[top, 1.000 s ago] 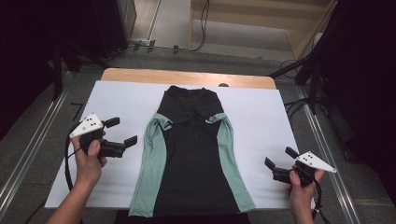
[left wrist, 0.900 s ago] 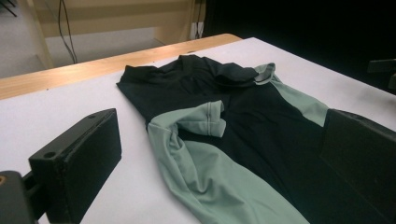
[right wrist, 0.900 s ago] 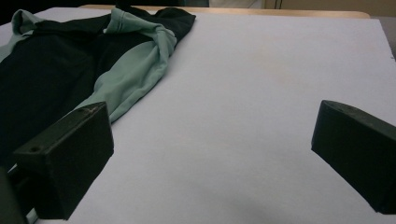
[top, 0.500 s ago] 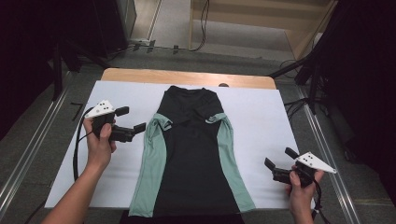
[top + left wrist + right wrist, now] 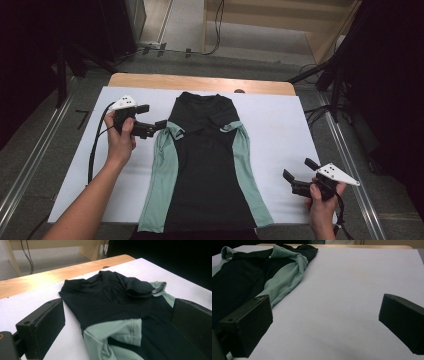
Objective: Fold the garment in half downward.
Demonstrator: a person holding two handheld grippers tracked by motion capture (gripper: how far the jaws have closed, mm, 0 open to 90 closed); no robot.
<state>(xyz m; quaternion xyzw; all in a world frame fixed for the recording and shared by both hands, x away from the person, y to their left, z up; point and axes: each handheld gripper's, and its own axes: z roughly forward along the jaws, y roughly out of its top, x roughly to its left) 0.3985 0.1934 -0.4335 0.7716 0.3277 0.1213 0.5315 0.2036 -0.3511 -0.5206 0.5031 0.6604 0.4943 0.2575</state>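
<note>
A black shirt [image 5: 205, 165] with pale green sleeves lies flat on the white sheet [image 5: 285, 125], collar toward the far edge. My left gripper [image 5: 152, 116] is open beside the shirt's left shoulder, just above the folded green sleeve [image 5: 161, 170]. In the left gripper view the jaws stand wide apart around that sleeve's top [image 5: 117, 332] and the black body [image 5: 112, 297], gripping nothing. My right gripper [image 5: 299, 169] is open over bare sheet, right of the other green sleeve [image 5: 247, 170]. The right gripper view shows that sleeve [image 5: 287, 277] well beyond the left jaw.
A strip of the wooden table [image 5: 200, 82] shows beyond the sheet's far edge. Cables [image 5: 95, 150] trail from the left gripper across the sheet. Grey floor with metal rails [image 5: 30, 165] flanks the table. White sheet lies bare on both sides of the shirt.
My left gripper has moved forward and to the right, from the sheet's left part up to the shirt's left shoulder. The right gripper and the shirt have stayed put.
</note>
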